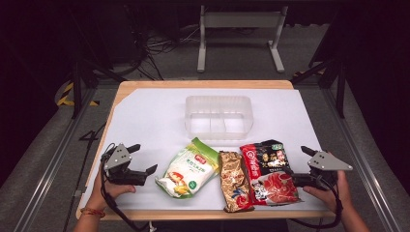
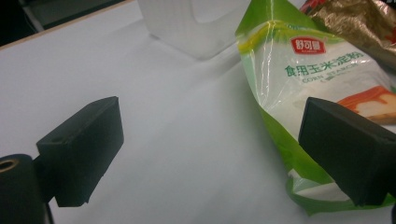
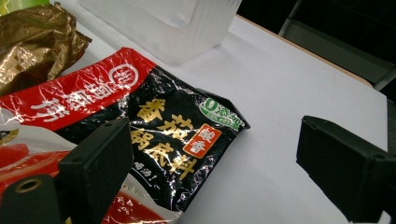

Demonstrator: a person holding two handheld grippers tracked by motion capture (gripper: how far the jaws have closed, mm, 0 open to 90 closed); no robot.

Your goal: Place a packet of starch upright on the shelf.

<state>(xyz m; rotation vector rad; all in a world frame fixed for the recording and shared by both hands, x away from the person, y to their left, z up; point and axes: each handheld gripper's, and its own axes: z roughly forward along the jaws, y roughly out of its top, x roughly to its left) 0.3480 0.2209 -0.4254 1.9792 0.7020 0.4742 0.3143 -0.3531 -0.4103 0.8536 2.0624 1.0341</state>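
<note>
Green pouch: I see it lying flat on the worktop, front row, just right of my left tool.
Long axis: I read it as slanting from near-left up toward the clear tub.
Left tool: spread, pinching nothing; in the left gripper view the green pouch sits by the right-hand jaw.
Right tool: spread too, beside the red-black sachet.
Nearer hand: left, I judge.
Gold packet: between the two.
</note>
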